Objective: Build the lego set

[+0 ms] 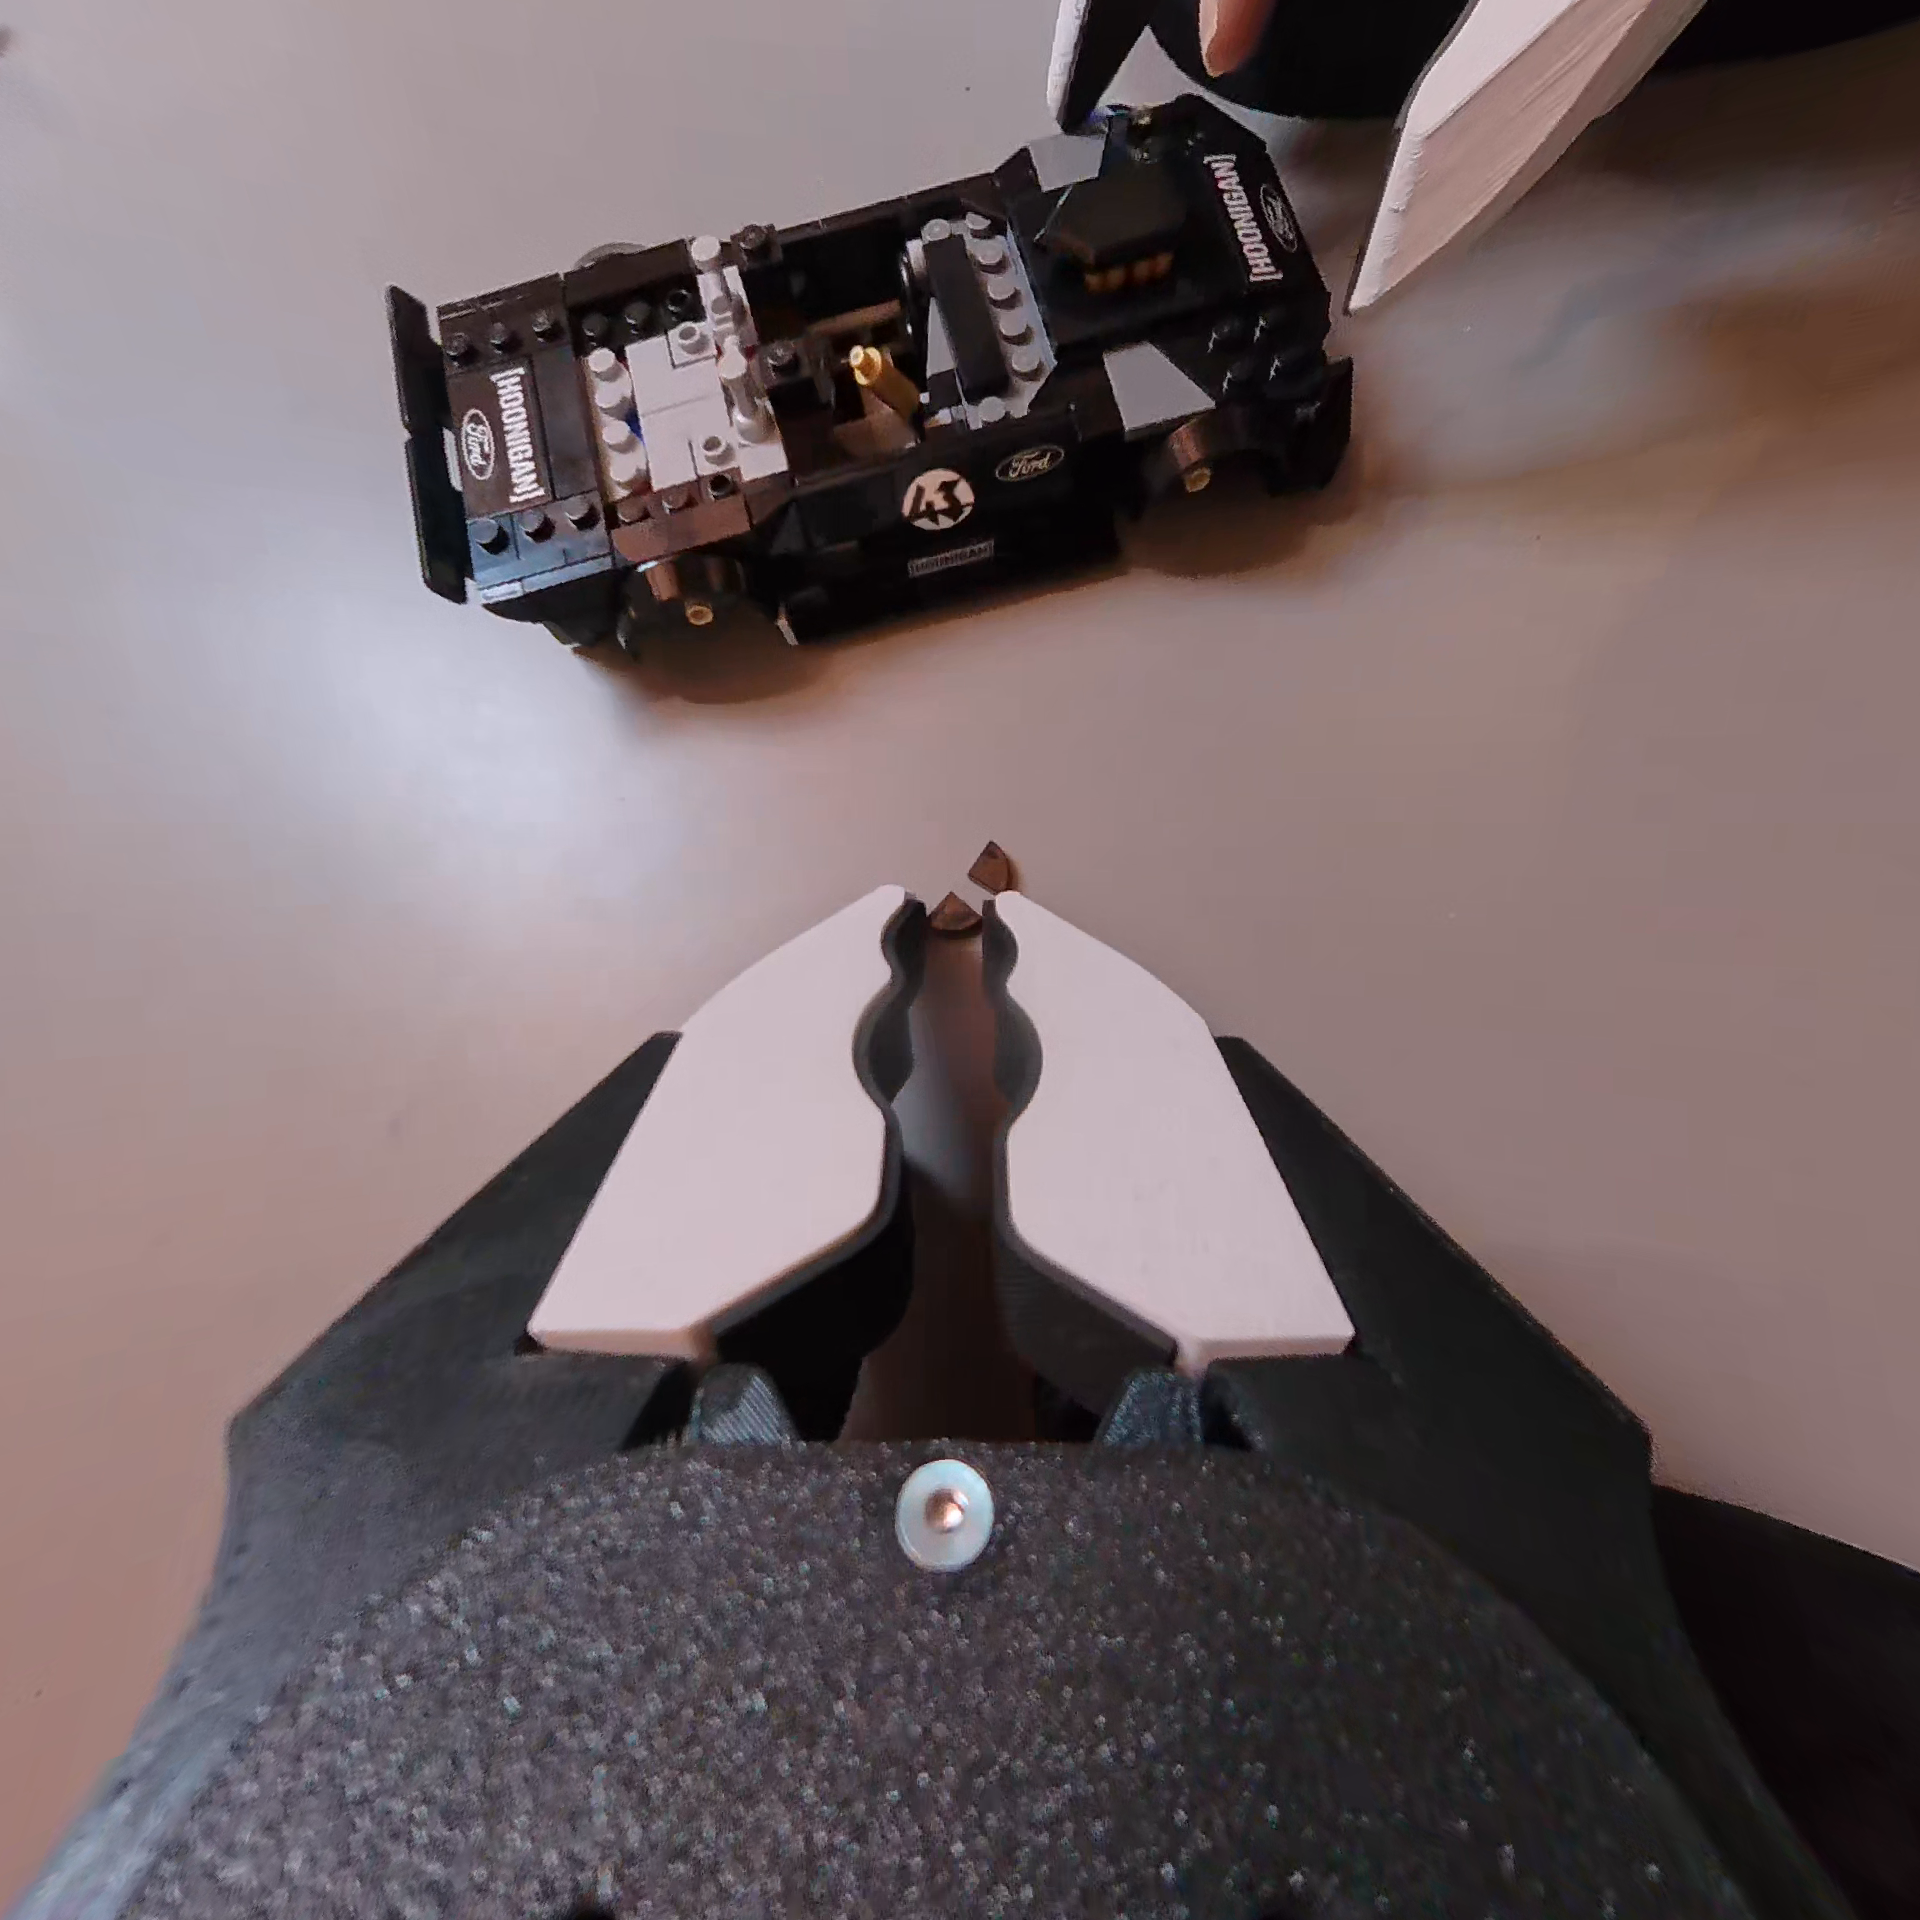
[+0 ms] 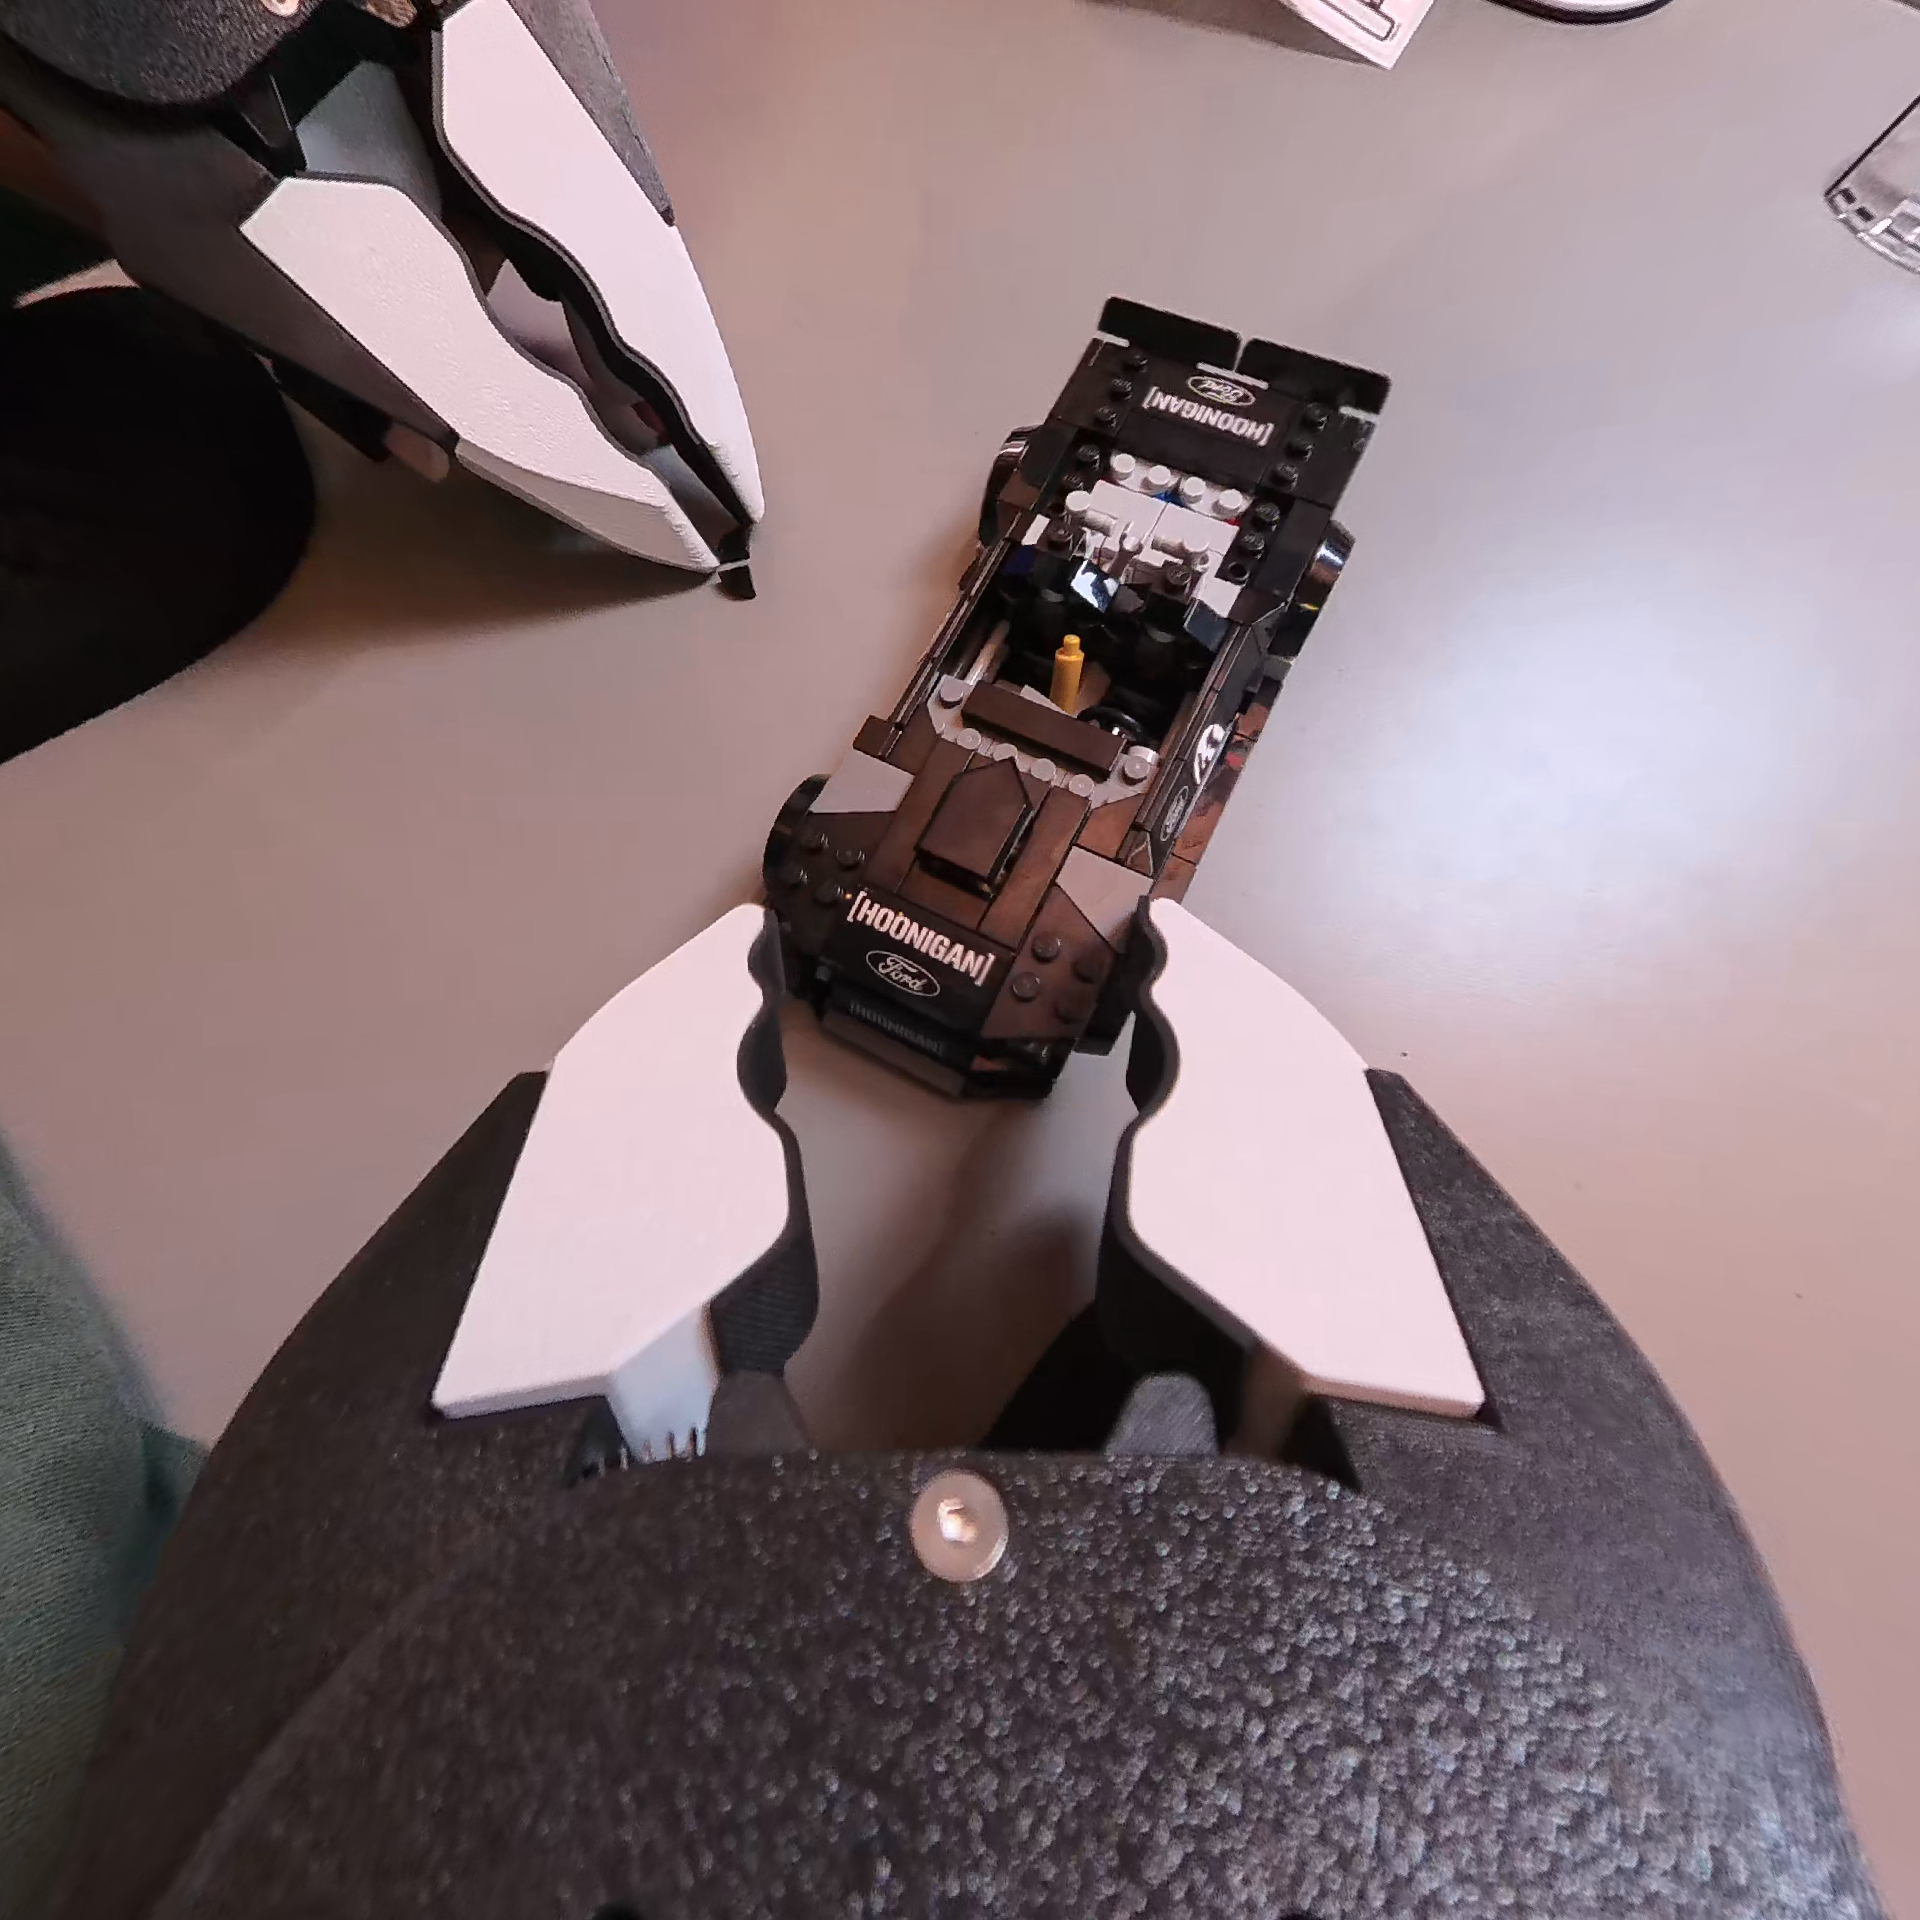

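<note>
Left gripper (image 1: pixel 958 906) tipped down toward tabletop, white fingers (image 1: pixel 769 1122) nearly closed, pinching small dark piece (image 1: pixel 952 914) at tips. Right gripper (image 2: pixel 951 925) spread wide, fingers (image 2: pixel 644 1164) flanking car nose (image 2: pixel 935 977), not visibly clamped.

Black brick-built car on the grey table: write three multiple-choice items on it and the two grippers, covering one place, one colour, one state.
1. Where is the black brick-built car relative to the white-fingered right gripper?
A. its front end between the open fingers
B. far off to the side
C. lifted above the table

2. What colour is the small upright peg in the car's cockpit?
A. red
B. yellow
C. green

3. What is the white-fingered left gripper doing?
A. wide open, empty
B. gripping the car
C. pinching a small dark piece

Key: 1 A, fingers flank the nose; 2 B, plainly yellow; 3 C, tips closed on the piece.
</note>
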The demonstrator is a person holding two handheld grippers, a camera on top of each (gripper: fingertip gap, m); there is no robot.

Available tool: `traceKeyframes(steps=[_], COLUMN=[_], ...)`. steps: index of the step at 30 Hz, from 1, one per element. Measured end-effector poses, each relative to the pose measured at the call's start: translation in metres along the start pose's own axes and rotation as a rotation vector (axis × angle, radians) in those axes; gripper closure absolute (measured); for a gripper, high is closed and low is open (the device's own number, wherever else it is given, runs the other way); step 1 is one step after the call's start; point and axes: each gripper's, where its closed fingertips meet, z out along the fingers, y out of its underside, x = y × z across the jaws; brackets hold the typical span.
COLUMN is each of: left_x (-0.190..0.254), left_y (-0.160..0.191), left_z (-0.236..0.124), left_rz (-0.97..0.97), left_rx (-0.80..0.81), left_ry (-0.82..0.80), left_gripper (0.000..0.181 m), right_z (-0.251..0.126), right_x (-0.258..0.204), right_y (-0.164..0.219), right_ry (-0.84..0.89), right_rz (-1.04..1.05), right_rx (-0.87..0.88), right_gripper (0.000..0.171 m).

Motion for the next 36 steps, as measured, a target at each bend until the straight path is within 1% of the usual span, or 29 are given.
traceKeyframes(steps=[2, 4, 6, 8, 10, 16, 19, 22, 27, 32, 36], left_x=[0.000, -0.004, -0.010, -0.014, -0.015, -0.014, -0.016, -0.018, -0.018, -0.017, -0.017], left_y=[0.000, -0.002, -0.007, -0.010, -0.008, -0.003, -0.002, 0.001, 0.007, 0.006, 0.006], left_z=[0.000, -0.003, -0.008, -0.012, -0.012, -0.010, -0.013, -0.014, -0.007, -0.006, -0.005], left_rz=[0.003, -0.003, -0.025, -0.047, -0.045, -0.046, -0.053, -0.065, -0.059, -0.061, -0.059], left_rx=[0.006, 0.031, 0.072, 0.093, 0.083, 0.064, 0.071, 0.072, 0.028, 0.022, 0.014], left_ry=[-0.009, -0.031, -0.057, -0.064, -0.070, -0.067, -0.070, -0.077, -0.078, -0.071, -0.069], left_gripper=[0.171, 0.181, 0.181, 0.177, 0.177, 0.165, 0.162, 0.161, 0.161, 0.164, 0.166], right_z=[0.000, 0.000, 0.000, 0.001, 0.002, 0.011, 0.015, 0.012, 0.008, 0.005, 0.005], right_x=[-0.001, -0.001, 0.000, 0.001, 0.001, -0.003, 0.002, 0.007, 0.017, 0.029, 0.035], right_y=[0.000, 0.000, 0.000, -0.001, -0.001, -0.004, 0.000, 0.002, 0.007, 0.007, 0.008], right_ry=[-0.006, -0.001, 0.013, 0.025, 0.036, 0.086, 0.130, 0.104, 0.068, 0.085, 0.062], right_rz=[0.001, 0.002, 0.002, -0.001, -0.010, -0.017, -0.052, -0.058, -0.069, -0.085, -0.118], right_rx=[0.001, 0.002, 0.005, 0.003, -0.003, -0.022, -0.064, -0.082, -0.113, -0.132, -0.157], right_gripper=[0.107, 0.107, 0.106, 0.104, 0.101, 0.088, 0.089, 0.093, 0.092, 0.095, 0.096])
